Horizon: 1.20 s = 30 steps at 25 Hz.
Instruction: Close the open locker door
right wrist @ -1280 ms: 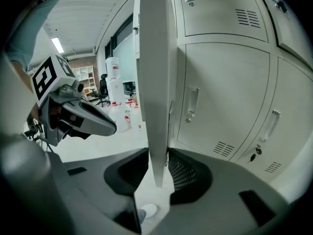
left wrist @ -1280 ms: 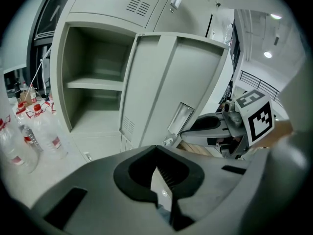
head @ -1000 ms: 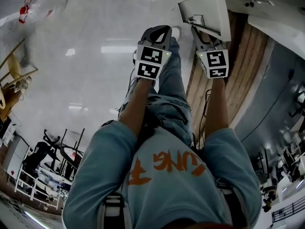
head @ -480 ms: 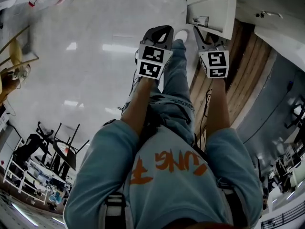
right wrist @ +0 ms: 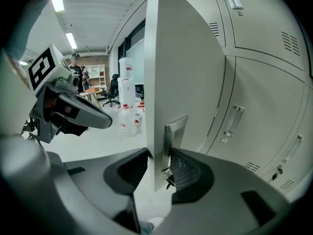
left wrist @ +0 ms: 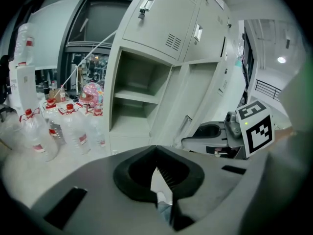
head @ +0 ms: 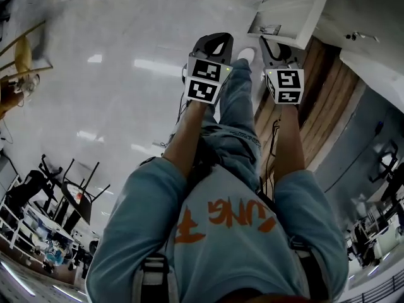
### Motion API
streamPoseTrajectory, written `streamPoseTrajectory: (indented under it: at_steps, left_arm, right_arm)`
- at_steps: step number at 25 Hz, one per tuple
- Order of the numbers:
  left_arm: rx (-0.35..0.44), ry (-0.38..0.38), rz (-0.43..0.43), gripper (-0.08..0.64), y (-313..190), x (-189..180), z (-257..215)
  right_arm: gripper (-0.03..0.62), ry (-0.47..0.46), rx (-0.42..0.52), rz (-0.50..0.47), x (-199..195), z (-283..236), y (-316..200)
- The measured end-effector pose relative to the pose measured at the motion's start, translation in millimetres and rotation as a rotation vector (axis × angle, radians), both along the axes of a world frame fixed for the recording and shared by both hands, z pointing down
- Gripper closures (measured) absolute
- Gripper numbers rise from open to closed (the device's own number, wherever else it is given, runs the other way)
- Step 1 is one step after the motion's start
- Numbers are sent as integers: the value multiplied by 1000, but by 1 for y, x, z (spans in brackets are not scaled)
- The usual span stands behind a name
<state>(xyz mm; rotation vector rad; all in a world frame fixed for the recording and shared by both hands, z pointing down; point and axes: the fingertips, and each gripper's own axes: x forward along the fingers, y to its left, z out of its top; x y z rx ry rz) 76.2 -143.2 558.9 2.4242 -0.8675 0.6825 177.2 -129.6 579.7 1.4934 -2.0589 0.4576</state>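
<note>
- The locker door (right wrist: 190, 72) hangs open and stands edge-on to me, swung well out from its open compartment (left wrist: 139, 102). If I push it too hard, I judge it could bang against the frame and bounce back out instead of latching. If I push too softly, it may stop short and stay ajar.
- The right gripper (right wrist: 161, 155) has just been opening its fingers. They now stand wide apart with the door's free edge between them, and neither pad presses on it. A sideways push from here could wedge that edge against one finger and twist the gripper in my hand.
- The left gripper (left wrist: 156, 148) has its fingers together on nothing and is held near the right one. If it drifts toward the compartment, it could get caught between door and frame.
- The handle (right wrist: 174, 131) on the door sits close to one right-gripper finger and could snag it as the door swings.
</note>
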Motion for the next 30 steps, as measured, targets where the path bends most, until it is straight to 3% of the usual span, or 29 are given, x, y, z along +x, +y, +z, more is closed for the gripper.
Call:
streamPoseTrajectory:
  at_steps: [16, 30]
  left_arm:
    - [6, 17, -115, 538, -49, -64, -7]
    - [20, 30, -196, 538, -114, -75, -12]
  right_arm:
    - [454, -61, 19, -39, -65, 4, -64]
    - [459, -113, 12, -46, -96, 5, -135]
